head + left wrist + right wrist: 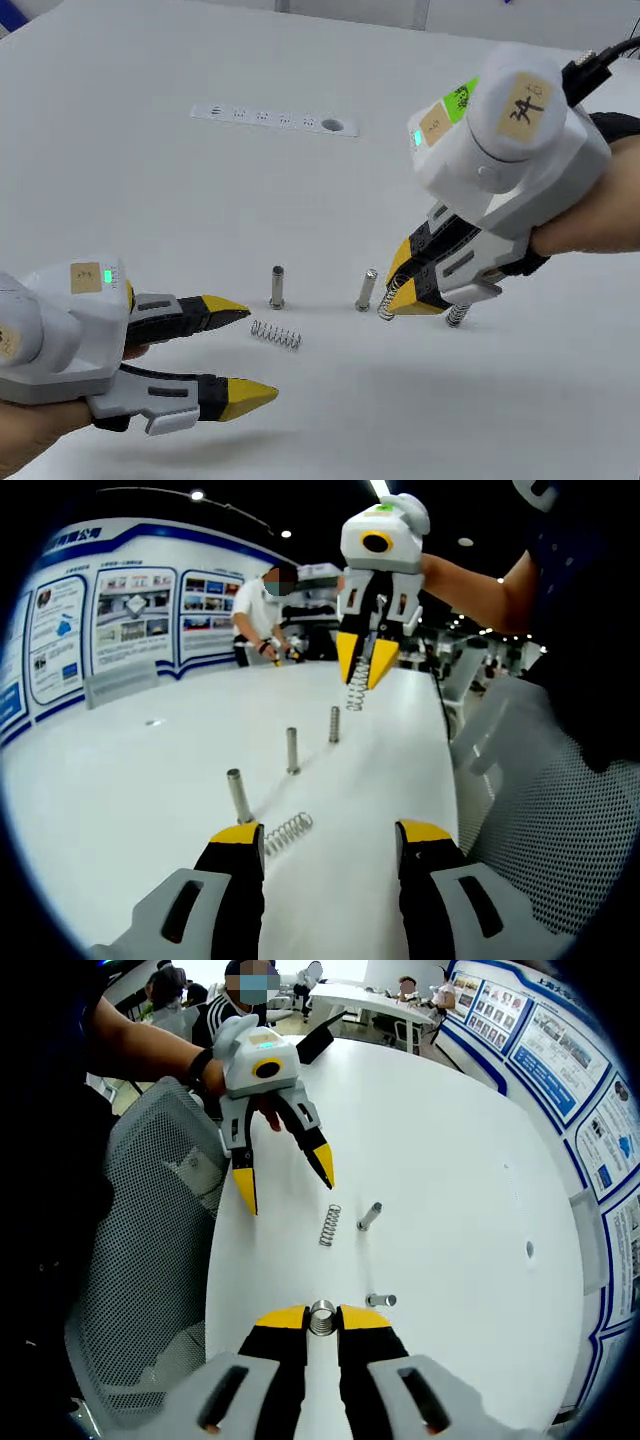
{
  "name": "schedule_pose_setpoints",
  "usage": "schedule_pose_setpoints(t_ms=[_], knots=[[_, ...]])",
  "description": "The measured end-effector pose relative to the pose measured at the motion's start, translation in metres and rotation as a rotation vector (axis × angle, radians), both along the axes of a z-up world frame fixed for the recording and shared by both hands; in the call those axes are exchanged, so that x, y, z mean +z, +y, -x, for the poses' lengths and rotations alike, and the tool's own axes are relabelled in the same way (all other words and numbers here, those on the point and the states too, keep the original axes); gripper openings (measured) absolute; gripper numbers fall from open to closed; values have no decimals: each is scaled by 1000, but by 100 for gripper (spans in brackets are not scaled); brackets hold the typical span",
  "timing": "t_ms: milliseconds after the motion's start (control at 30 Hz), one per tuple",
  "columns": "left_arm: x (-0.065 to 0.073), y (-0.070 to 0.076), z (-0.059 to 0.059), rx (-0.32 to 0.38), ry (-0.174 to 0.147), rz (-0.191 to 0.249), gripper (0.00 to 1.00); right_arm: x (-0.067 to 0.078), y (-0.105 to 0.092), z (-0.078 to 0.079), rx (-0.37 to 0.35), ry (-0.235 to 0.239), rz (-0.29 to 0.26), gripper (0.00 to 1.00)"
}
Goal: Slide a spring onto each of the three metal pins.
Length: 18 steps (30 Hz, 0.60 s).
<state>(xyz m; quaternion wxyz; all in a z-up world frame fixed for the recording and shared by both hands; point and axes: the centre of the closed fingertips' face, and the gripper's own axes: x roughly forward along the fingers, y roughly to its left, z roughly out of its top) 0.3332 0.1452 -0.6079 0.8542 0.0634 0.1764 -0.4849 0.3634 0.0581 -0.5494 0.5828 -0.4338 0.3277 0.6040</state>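
Observation:
Two metal pins [277, 286] [367, 290] stand upright on the white table [150, 200]. A loose spring [276, 334] lies in front of them. My right gripper [398, 295] is shut on another spring [387, 300], held just right of the second pin. Another coil [458, 314] peeks out under that gripper; I cannot tell if it sits on a pin. My left gripper [255, 355] is open and empty, left of the loose spring. The left gripper view shows three pins [238, 795] [292, 750] [334, 724] in a row. The right gripper [322, 1320] pinches its spring [321, 1316] end-on.
A white power strip [275, 118] lies flat at the far side of the table. A grey mesh chair [540, 810] stands beside the table edge. People stand in the background near wall posters.

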Motion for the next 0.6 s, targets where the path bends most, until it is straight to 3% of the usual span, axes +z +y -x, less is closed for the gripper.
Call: schedule_pose_setpoints(t_ms=[233, 600], knots=[[2, 6, -4, 29, -2, 4, 58, 7, -2, -17, -7, -24, 12, 12], [1, 8, -4, 36, 2, 8, 60, 2, 5, -42, -19, -25, 25, 12]])
